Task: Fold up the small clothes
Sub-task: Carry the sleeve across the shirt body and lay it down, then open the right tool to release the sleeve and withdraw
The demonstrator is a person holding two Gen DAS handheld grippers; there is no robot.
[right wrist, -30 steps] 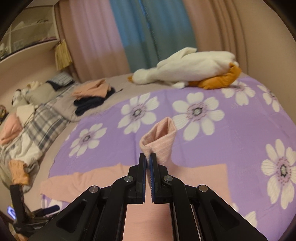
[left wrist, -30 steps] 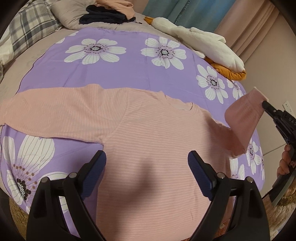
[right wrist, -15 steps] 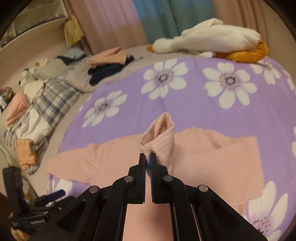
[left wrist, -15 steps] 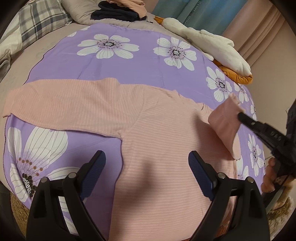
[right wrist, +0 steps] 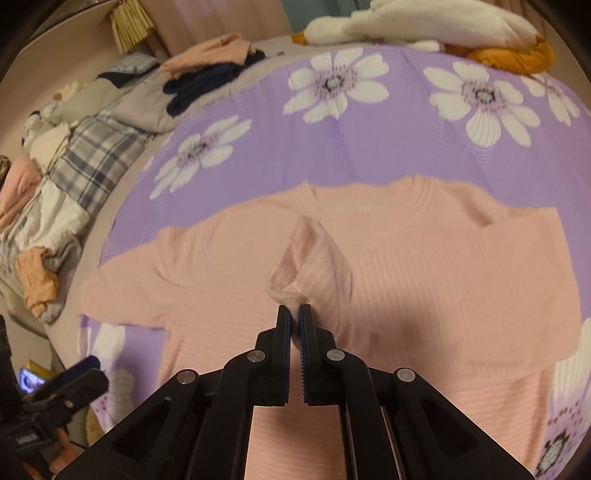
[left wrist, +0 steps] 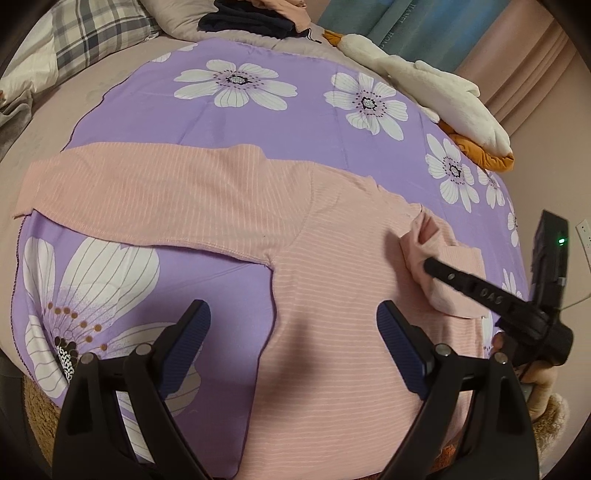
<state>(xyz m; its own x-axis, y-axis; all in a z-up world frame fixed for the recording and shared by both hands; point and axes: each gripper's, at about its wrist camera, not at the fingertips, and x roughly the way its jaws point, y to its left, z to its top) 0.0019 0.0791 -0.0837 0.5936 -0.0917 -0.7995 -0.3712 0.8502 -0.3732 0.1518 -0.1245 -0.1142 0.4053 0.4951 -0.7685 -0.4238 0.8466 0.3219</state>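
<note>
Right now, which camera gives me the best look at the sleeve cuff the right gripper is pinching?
The right wrist view: the sleeve cuff sits centred, its open end just past the shut right gripper. The left wrist view shows the same cuff from the side at the frame's right edge, partly behind the right gripper's fingers.

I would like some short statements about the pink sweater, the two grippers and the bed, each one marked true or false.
1. The right gripper is shut on the cuff of one sleeve. True.
2. The left gripper holds the other sleeve. False: it is open and grips nothing.
3. The pink sweater lies on a purple cloth with white flowers. True.
4. The left-hand sleeve in the left wrist view is folded over the body. False: it lies stretched out flat.
5. A white plush toy lies at the cloth's far edge. True.
</note>
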